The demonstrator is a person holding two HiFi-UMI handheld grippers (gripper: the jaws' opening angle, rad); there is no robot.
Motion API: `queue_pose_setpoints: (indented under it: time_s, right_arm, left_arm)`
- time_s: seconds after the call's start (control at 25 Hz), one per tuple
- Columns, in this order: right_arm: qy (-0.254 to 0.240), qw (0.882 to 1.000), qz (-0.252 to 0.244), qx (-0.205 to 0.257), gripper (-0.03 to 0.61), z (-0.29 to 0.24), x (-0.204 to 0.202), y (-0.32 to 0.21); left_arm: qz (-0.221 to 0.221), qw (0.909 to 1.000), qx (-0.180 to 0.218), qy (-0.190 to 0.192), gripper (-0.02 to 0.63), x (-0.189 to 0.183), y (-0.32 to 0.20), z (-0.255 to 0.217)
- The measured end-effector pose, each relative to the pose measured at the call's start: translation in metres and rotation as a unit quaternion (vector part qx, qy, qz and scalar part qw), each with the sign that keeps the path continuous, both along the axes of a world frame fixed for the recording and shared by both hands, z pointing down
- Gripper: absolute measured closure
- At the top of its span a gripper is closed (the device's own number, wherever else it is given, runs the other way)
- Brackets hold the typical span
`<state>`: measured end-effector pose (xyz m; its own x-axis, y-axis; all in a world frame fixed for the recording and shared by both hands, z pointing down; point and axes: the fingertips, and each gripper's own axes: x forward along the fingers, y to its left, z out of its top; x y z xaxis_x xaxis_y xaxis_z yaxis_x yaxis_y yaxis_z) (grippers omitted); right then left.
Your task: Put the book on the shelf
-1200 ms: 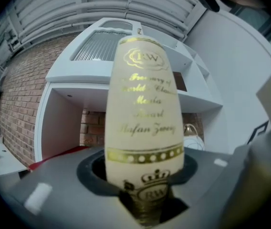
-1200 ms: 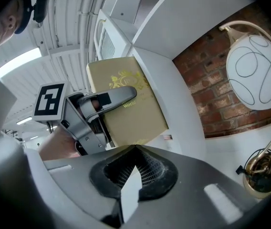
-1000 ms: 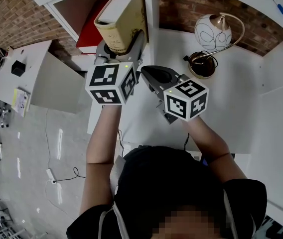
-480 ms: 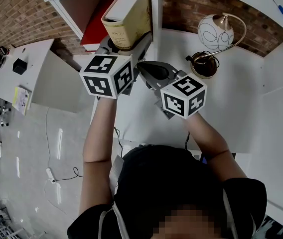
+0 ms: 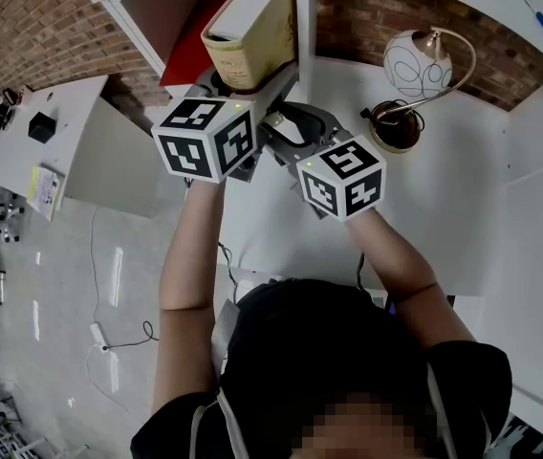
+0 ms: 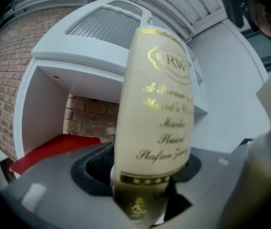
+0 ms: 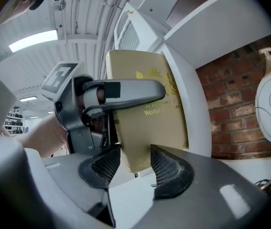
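I am loosening my left tongs (image 6: 142,178) off the cream hardback book with gilt lettering (image 6: 157,109). The jaws have just been spreading, released, with the spine standing between them. I am reading a gold "RW" crest at the top of the spine and "World's" in the script below. The book is standing in the white shelf compartment (image 5: 302,27), close against its right wall. A flat red slab (image 5: 187,55) is lying to its left, with open room above. My right tongs (image 7: 134,168) have just been springing apart, gripping nothing, with the book's lower corner showing in their gap.
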<state>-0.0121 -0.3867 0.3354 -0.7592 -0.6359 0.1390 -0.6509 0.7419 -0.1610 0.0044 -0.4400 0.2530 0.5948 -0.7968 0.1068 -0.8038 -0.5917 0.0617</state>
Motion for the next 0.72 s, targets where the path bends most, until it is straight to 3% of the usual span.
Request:
queue_pose_setpoints:
  time_s: [0.32,0.48,0.72]
  right_arm:
    - [0.006,1.000,0.016,0.013,0.377,-0.002,-0.001,-0.003]
    - [0.001,0.999,0.045,0.016,0.429,-0.007,0.010,-0.014]
    - [-0.004,0.999,0.045,0.007,0.439,-0.005,0.012,-0.019]
  left_arm:
    - [0.009,0.9999,0.005,0.009,0.322,-0.005,0.003,0.000]
    - [0.017,0.9997,0.016,0.013,0.324,-0.008,0.008,-0.003]
    - [0.015,0.9986,0.051,0.008,0.377,-0.018,0.017,-0.002]
